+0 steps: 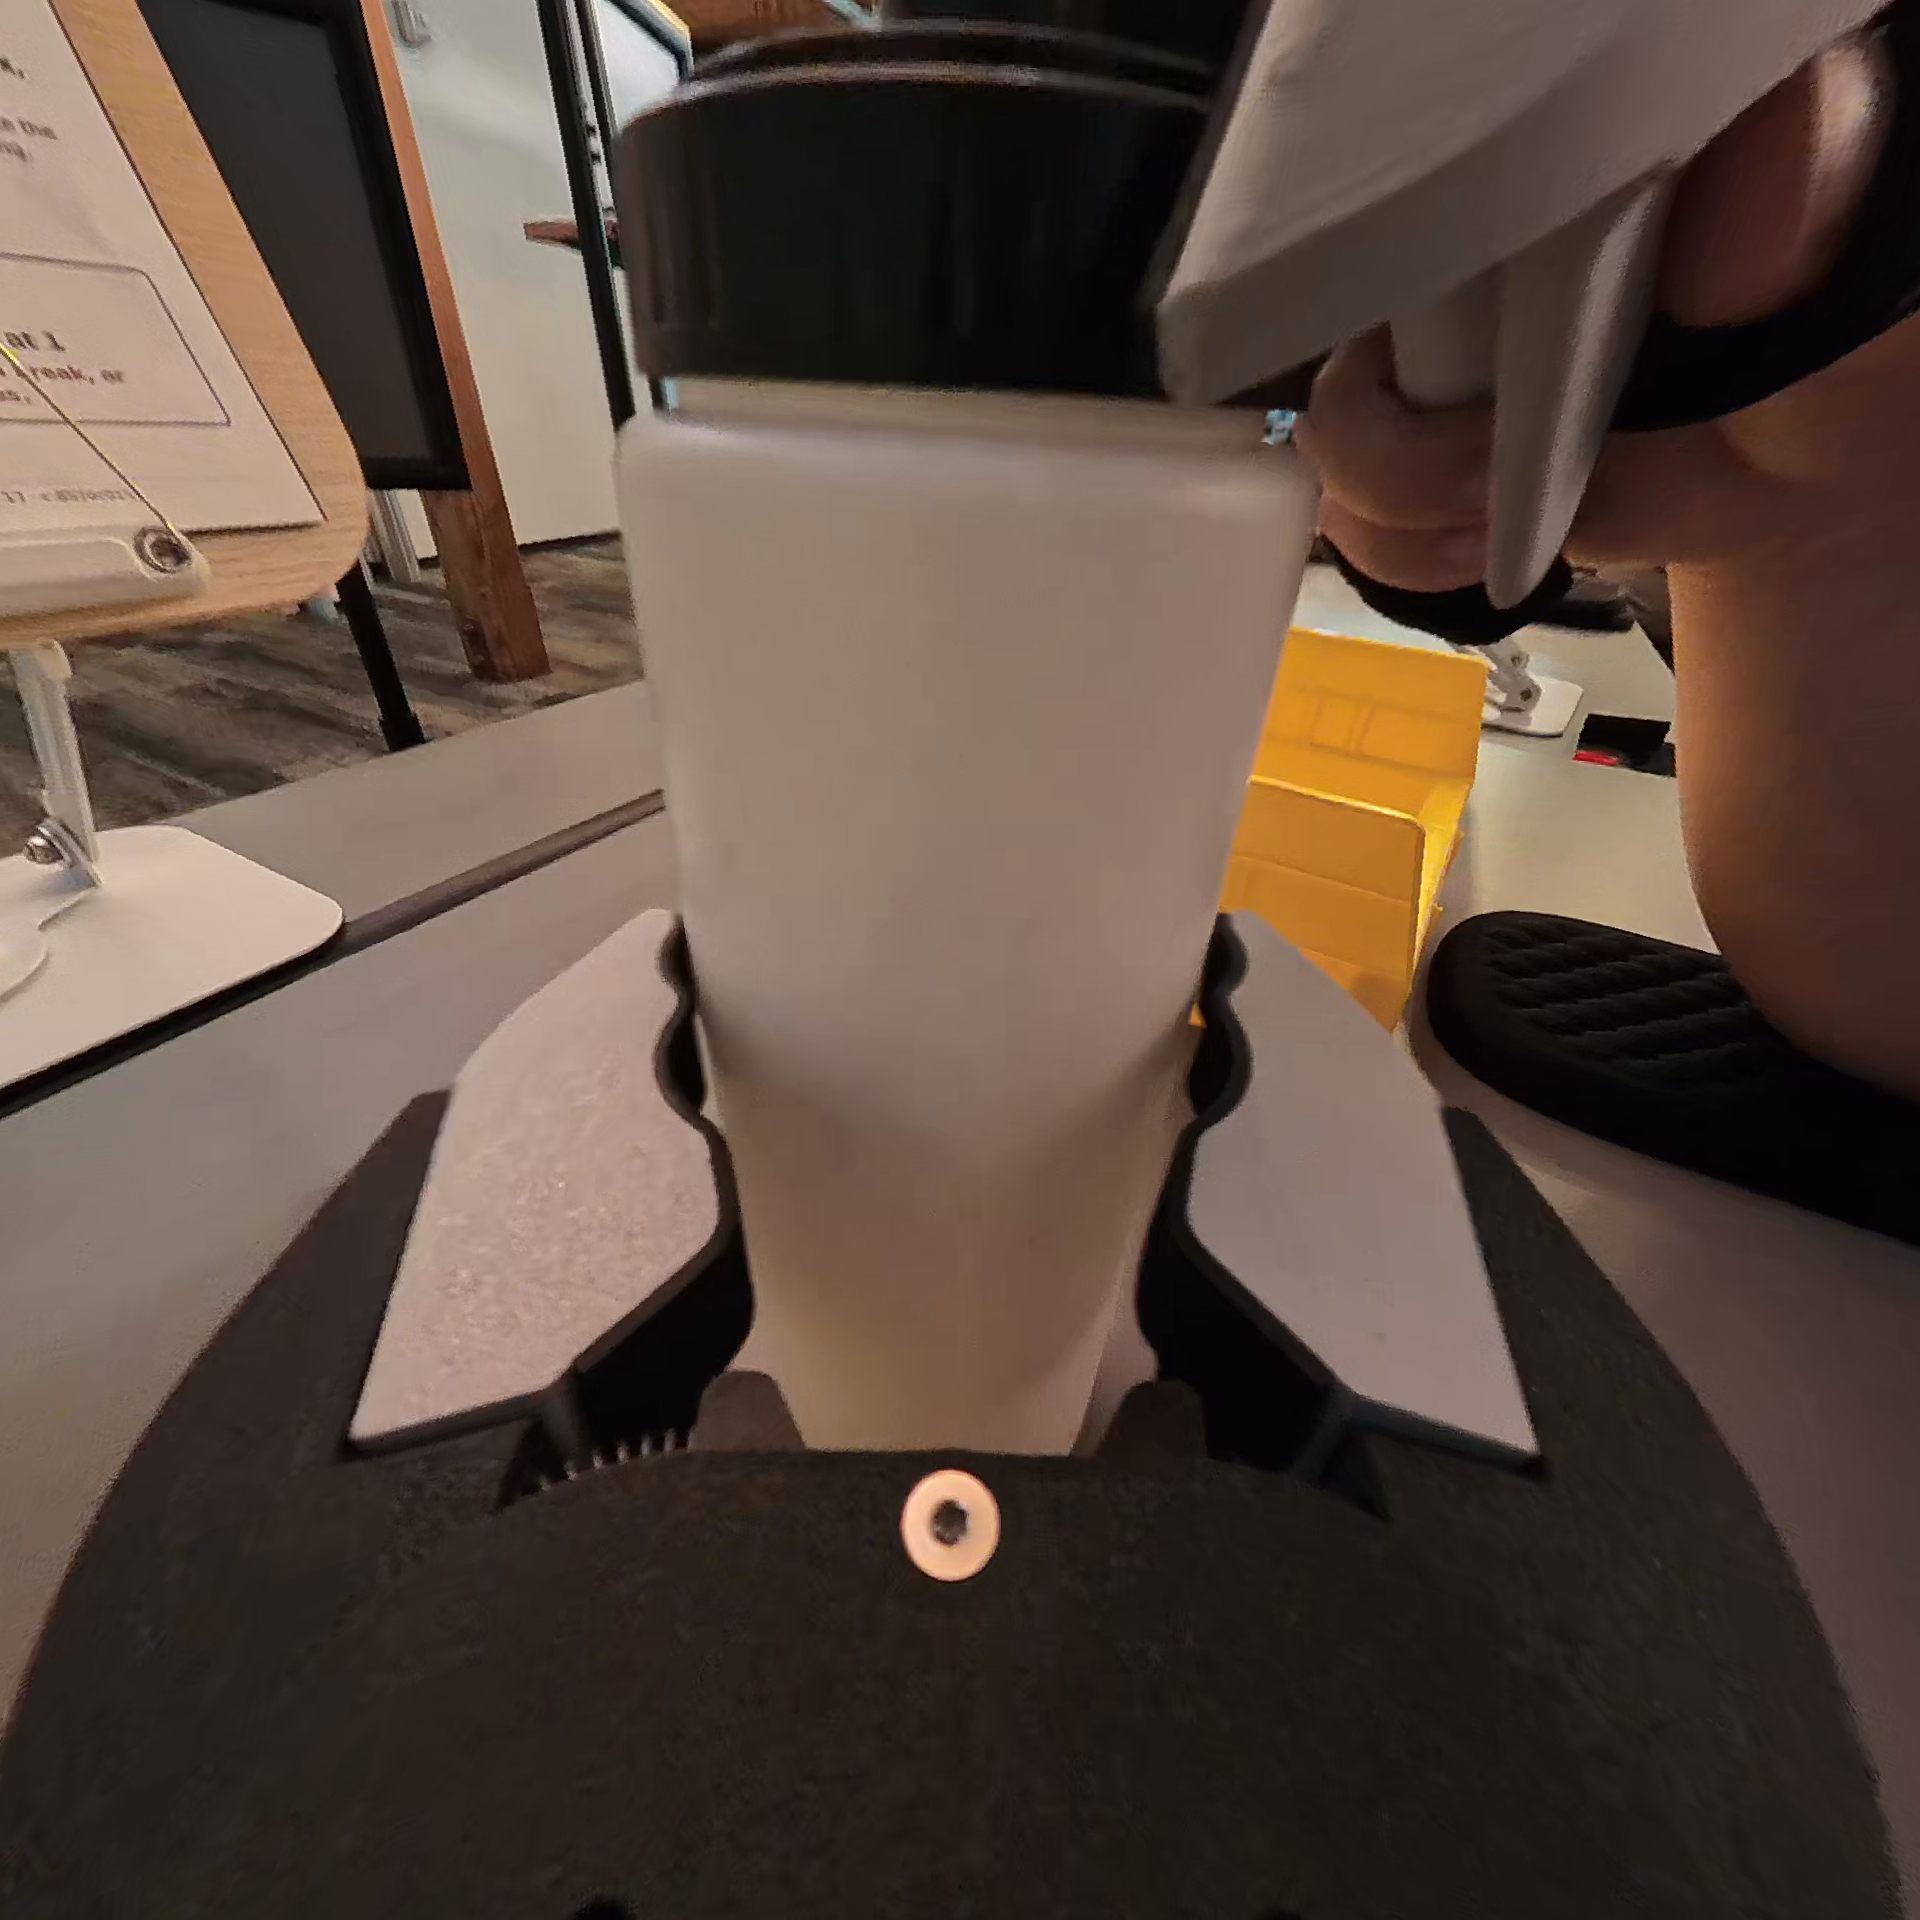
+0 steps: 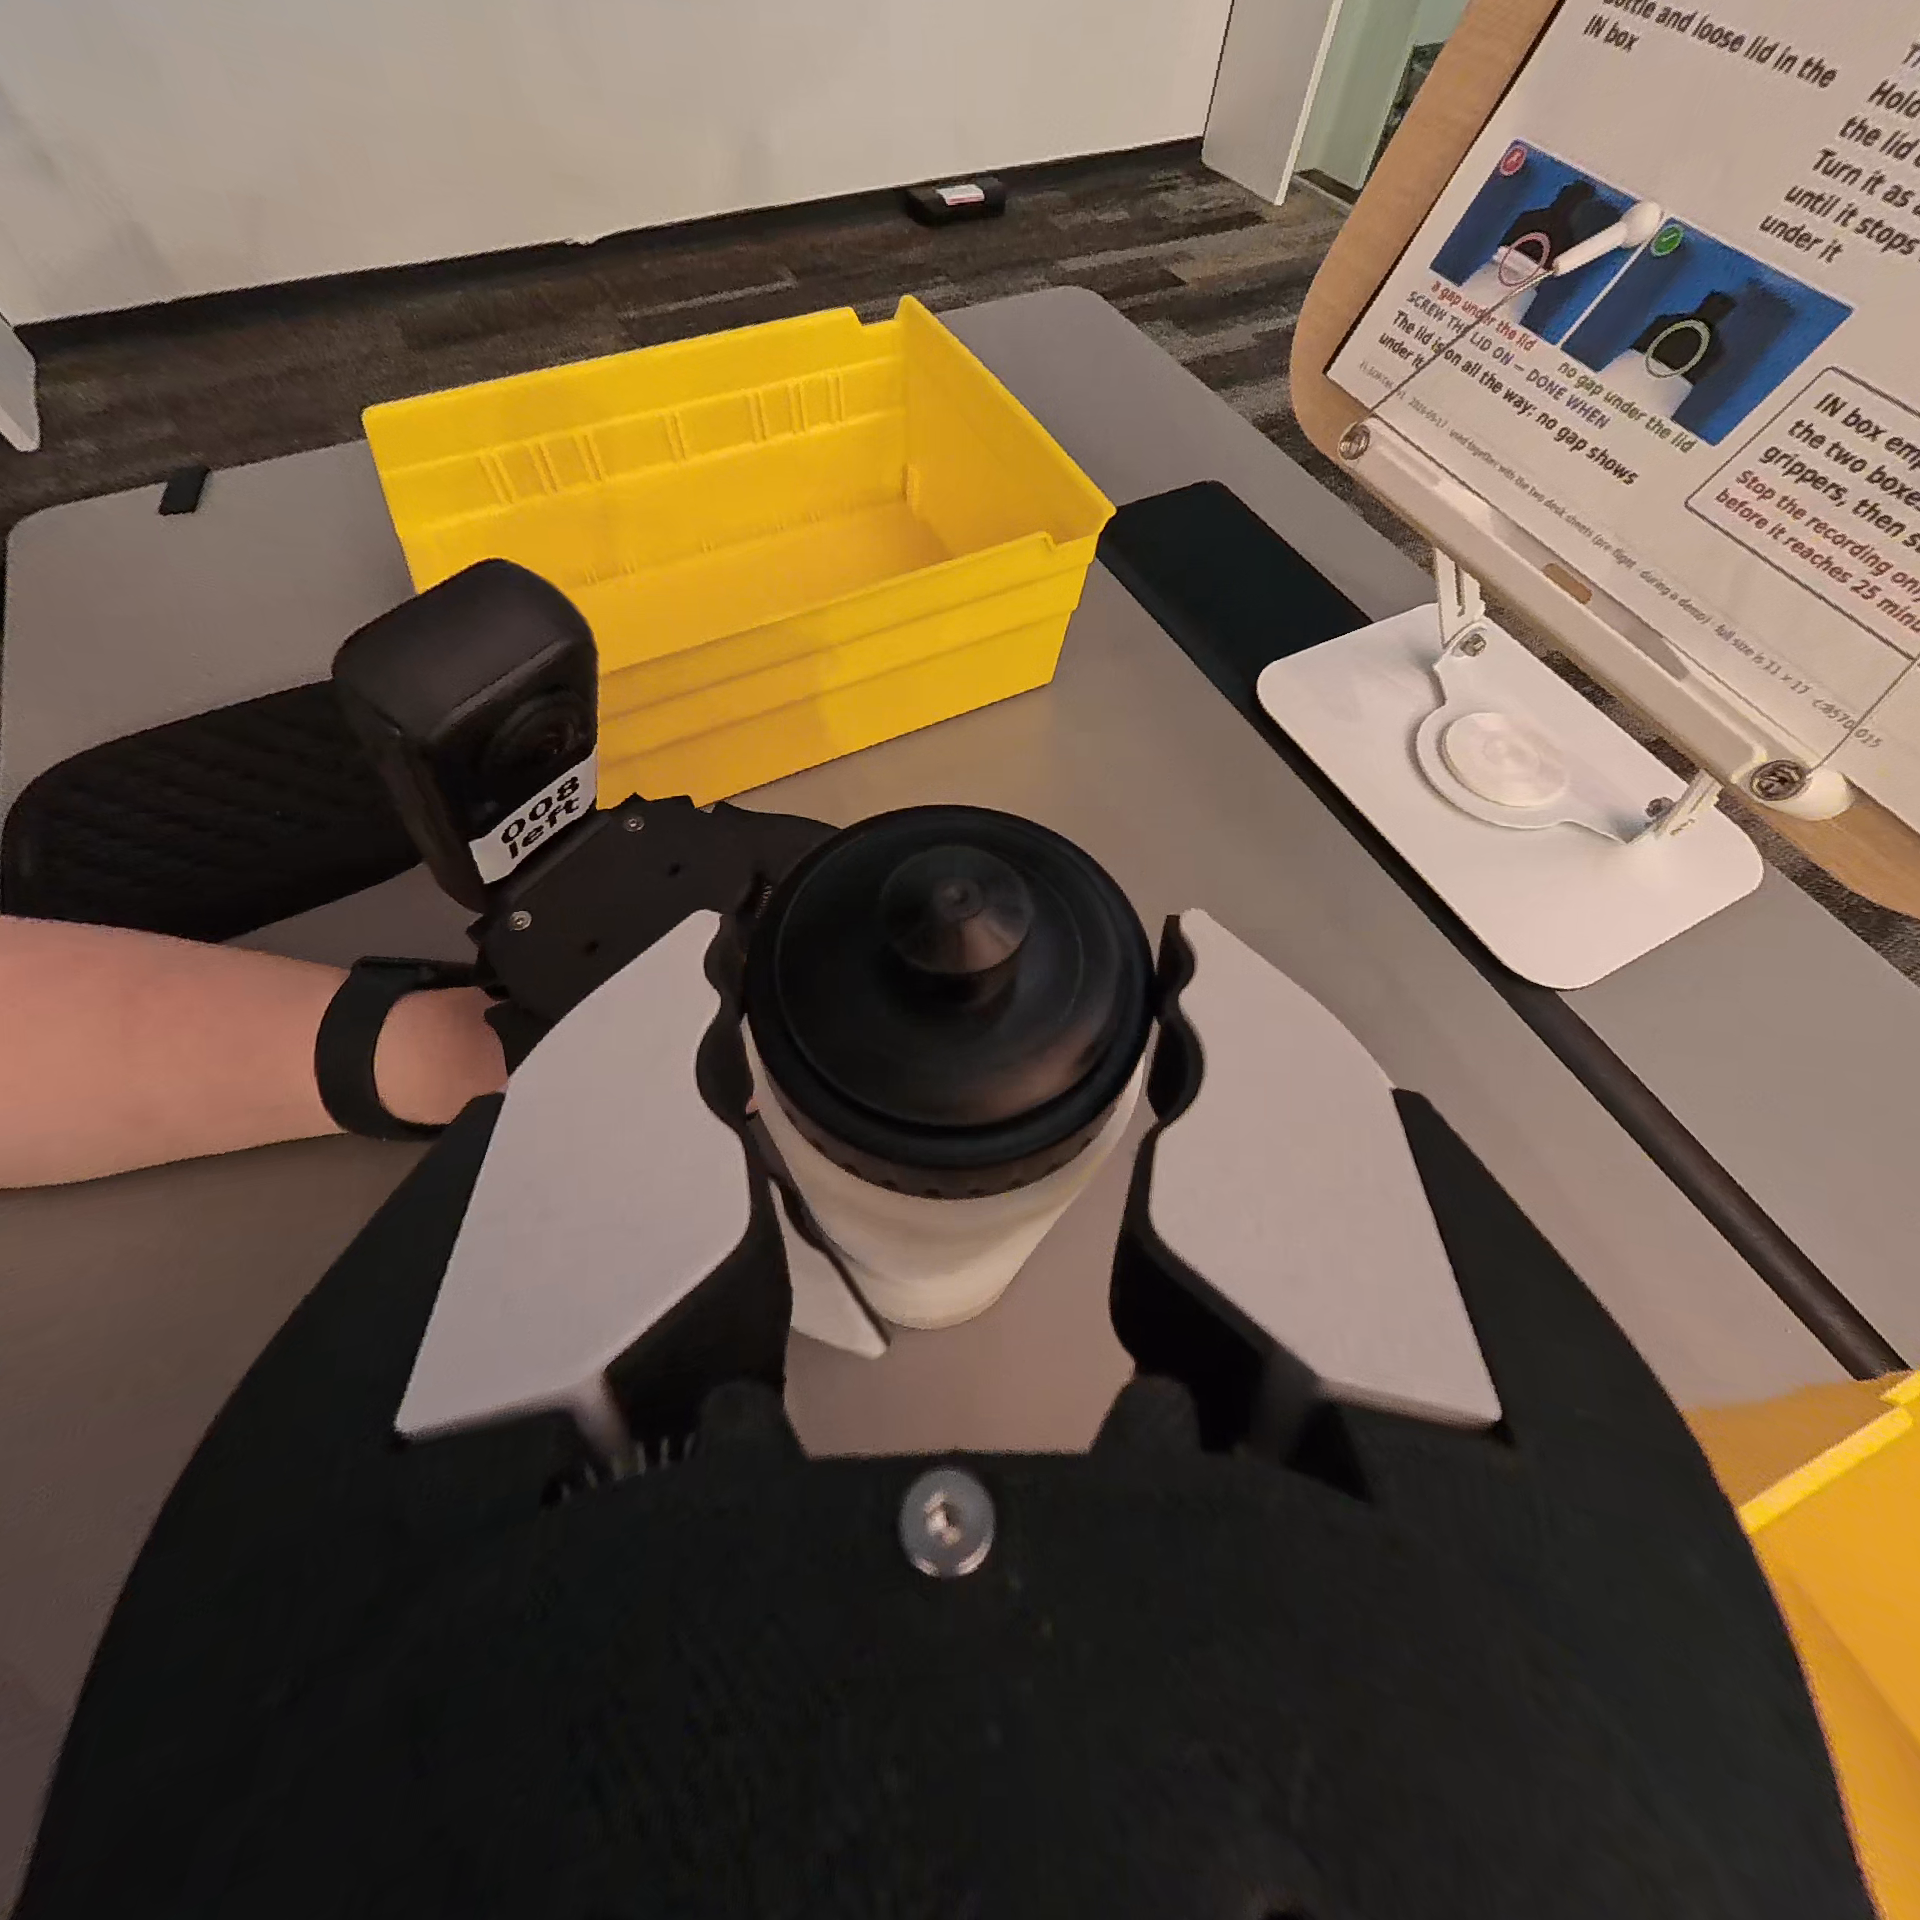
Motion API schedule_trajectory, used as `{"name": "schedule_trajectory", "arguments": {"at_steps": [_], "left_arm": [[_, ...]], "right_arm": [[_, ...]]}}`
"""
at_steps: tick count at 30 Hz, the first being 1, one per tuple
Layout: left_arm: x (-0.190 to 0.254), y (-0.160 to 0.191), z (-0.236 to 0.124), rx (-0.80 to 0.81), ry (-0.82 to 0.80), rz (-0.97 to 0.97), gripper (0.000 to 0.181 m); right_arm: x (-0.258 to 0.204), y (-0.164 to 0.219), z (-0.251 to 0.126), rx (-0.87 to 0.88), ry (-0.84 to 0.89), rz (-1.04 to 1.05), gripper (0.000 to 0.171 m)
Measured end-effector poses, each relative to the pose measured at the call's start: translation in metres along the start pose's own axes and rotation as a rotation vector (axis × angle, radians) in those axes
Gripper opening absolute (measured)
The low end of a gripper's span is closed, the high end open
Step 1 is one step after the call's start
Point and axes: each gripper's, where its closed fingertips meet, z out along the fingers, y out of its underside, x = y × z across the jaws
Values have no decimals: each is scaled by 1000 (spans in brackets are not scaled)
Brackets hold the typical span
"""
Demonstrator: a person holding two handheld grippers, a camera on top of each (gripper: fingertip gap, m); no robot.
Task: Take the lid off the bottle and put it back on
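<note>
Clamped low around the upright frosted white plastic bottle (image 1: pixel 956 831) on the grey table (image 2: pixel 1299 831), the left gripper (image 1: pixel 951 1049) steadies a probably light, slick body, while only the top-down view shows the right gripper (image 2: pixel 945 1023) closing on, seemingly touching, the ribbed black screw lid (image 2: pixel 948 987).

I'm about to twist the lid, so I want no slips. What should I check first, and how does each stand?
1. Left gripper clamps the bottle body: ok.
2. Right gripper straddles the lid from above: ok.
3. Right gripper pads pressed firmly on the lid: cannot tell.
4. Bottle upright: ok.
5. Lid seated without a gap: cannot tell.
6. Yellow bin apart from the bottle: ok.
</note>
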Motion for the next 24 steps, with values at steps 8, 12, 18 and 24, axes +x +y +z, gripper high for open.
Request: {"name": "schedule_trajectory", "arguments": {"at_steps": [8,12,18,24], "left_arm": [[0,7,2,-63,-1,31,89],[1,7,2,-70,7,35,88],[2,7,4,-82,38,32,88],[19,8,3,-69,183,43,88]], "right_arm": [[-1,2,-3,-13,-37,-50,77],[-1,3,-4,-17,-62,-67,77],[-1,4,-6,-9,-100,-74,77],[-11,7,-13,33,-265,-140,77]]}}
